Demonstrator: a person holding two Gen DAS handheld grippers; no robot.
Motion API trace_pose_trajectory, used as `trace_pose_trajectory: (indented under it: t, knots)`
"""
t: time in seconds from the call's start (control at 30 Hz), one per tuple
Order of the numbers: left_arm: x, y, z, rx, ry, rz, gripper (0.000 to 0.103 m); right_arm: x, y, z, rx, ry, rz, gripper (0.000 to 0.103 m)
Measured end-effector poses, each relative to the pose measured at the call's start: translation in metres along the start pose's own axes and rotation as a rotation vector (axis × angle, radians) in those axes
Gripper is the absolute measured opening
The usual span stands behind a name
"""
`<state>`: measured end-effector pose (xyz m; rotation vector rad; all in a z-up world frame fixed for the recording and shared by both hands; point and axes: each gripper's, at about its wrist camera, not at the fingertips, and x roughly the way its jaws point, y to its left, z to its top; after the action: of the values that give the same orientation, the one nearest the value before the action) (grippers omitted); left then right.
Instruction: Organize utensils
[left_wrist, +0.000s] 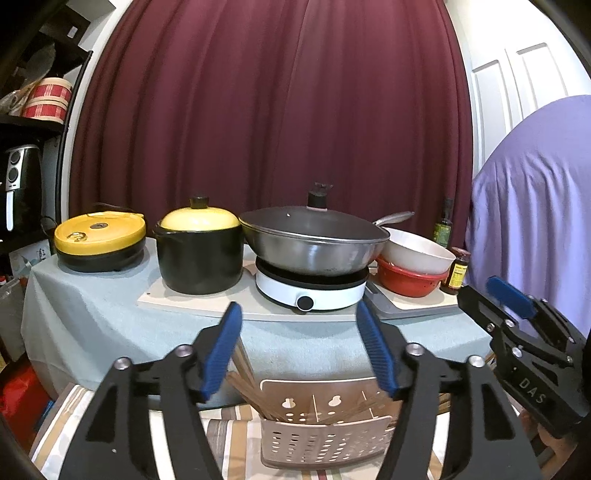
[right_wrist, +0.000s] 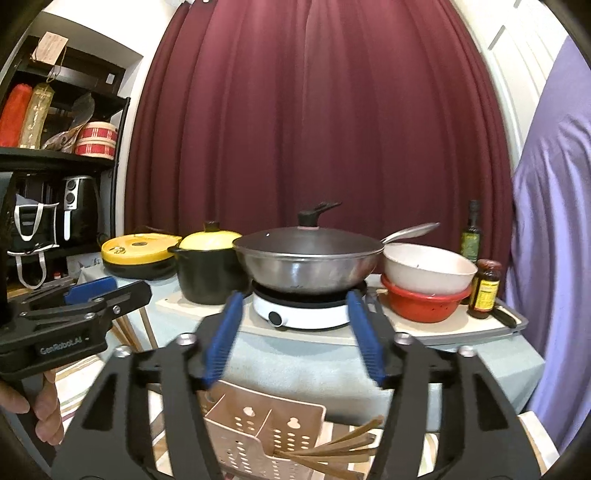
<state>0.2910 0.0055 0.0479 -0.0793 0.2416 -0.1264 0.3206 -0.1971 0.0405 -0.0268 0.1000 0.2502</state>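
Observation:
A beige perforated utensil holder with compartments stands on a striped cloth, low in both wrist views. Brown wooden chopsticks lean out of its left side, and more wooden sticks fan out to its right. My left gripper hangs above the holder, open, with nothing between its blue pads. My right gripper is also open and empty above the holder. Each gripper shows in the other's view: the right gripper at the right edge, the left gripper at the left, held by a hand.
Behind the holder, a table under a pale blue cloth carries a yellow-lidded cooker, a black pot, a lidded wok on a white induction hob, stacked bowls and sauce bottles. A maroon curtain, a shelf at left and purple fabric at right surround it.

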Motion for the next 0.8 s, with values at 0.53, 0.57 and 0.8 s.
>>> trace_pose_trajectory:
  t: [0.53, 0.57, 0.8]
  knots:
    - [-0.043, -0.009, -0.016, 0.047, 0.014, 0.106, 0.084, -0.053, 0.0, -0.005, -0.003, 0.004, -0.067, 0.093]
    - [-0.047, -0.01, -0.018, 0.049, 0.016, 0.107, 0.085, -0.058, 0.001, -0.007, -0.003, 0.007, -0.067, 0.094]
    - [-0.084, -0.017, -0.04, 0.048, 0.034, 0.11, 0.085, -0.104, 0.007, -0.026, -0.017, 0.039, -0.094, 0.096]
